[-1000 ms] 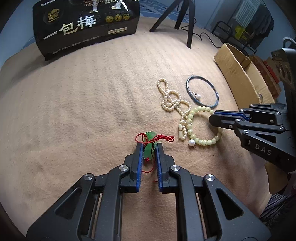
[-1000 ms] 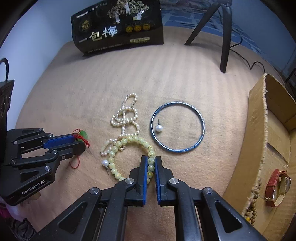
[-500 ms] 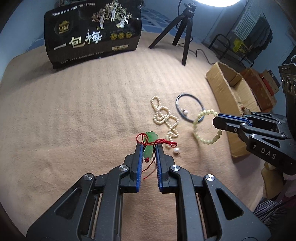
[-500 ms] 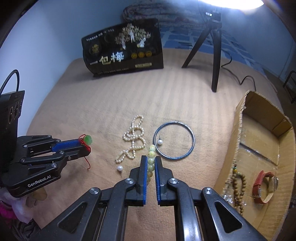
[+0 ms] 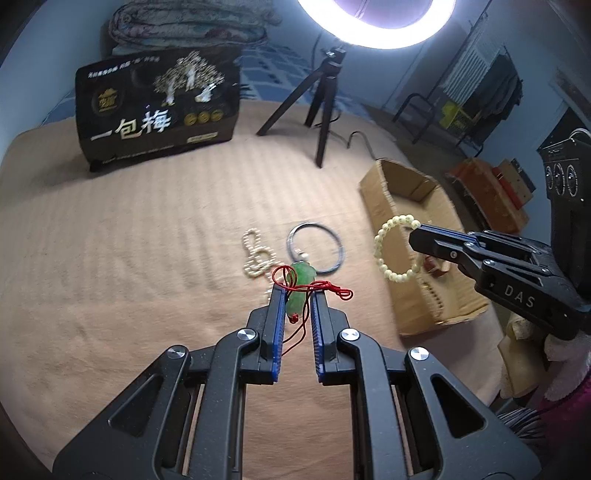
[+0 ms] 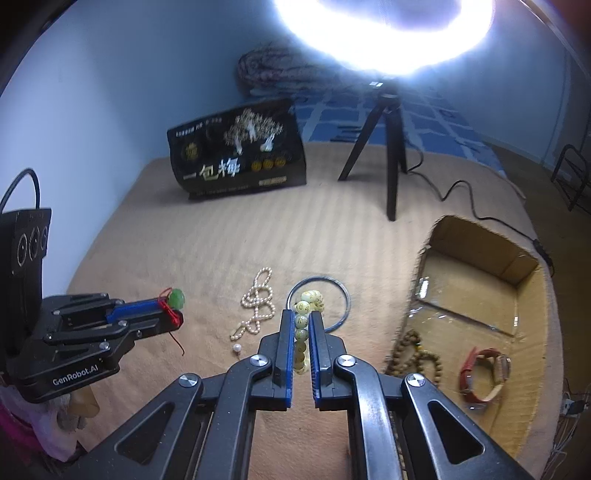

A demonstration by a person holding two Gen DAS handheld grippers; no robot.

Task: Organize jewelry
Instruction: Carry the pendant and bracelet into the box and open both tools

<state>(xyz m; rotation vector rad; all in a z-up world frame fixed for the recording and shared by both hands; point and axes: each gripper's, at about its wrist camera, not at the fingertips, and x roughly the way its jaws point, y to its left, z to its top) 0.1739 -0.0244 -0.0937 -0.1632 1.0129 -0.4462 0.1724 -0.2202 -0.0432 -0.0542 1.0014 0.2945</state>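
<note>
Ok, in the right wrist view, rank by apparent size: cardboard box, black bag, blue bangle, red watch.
1. cardboard box
2. black bag
3. blue bangle and red watch: look about alike, and the watch lies nearer the camera, so unranked.

You've got a tan ribbed blanket (image 5: 129,229) spread under everything, blue walls (image 6: 122,85) behind, and a ring light (image 5: 373,22) blazing overhead on its black tripod (image 5: 321,107). A black snack bag (image 5: 159,110) with white Chinese lettering stands at the back, a folded quilt (image 5: 188,22) beyond it. Off to your right, a dark chair frame (image 5: 417,114) and hanging clothes (image 5: 506,88)
</note>
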